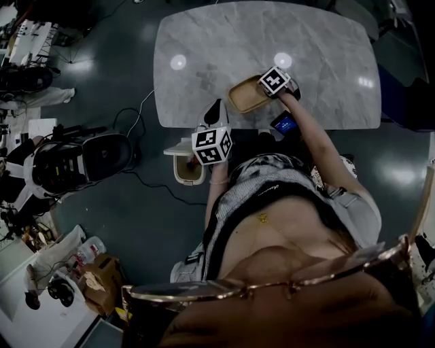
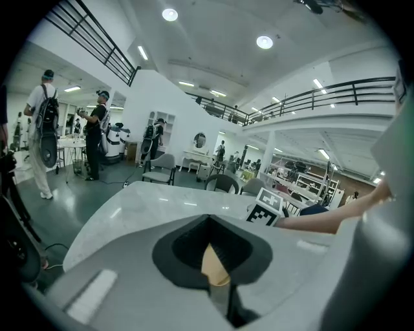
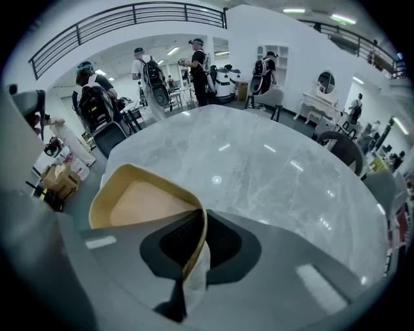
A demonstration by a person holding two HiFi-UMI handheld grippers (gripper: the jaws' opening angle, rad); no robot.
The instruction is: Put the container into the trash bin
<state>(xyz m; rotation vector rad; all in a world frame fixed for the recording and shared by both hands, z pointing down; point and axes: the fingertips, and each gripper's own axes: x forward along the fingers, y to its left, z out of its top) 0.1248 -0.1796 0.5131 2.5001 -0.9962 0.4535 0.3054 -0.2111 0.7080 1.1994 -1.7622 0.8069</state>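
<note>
Right gripper view shows the right gripper pinching the rim of the shallow tan paper container, which lies on the grey marble table. The left gripper is narrow and seemingly empty. The beige floor trash bin waits below the table. I judge that carrying and dropping remain.

Grey marble table on dark floor; white walls, ceiling lights.

We are seeing a tan container in our right claw, a white grey-veined table spreading beyond it, black-and-white square markers patterning its cube.
</note>
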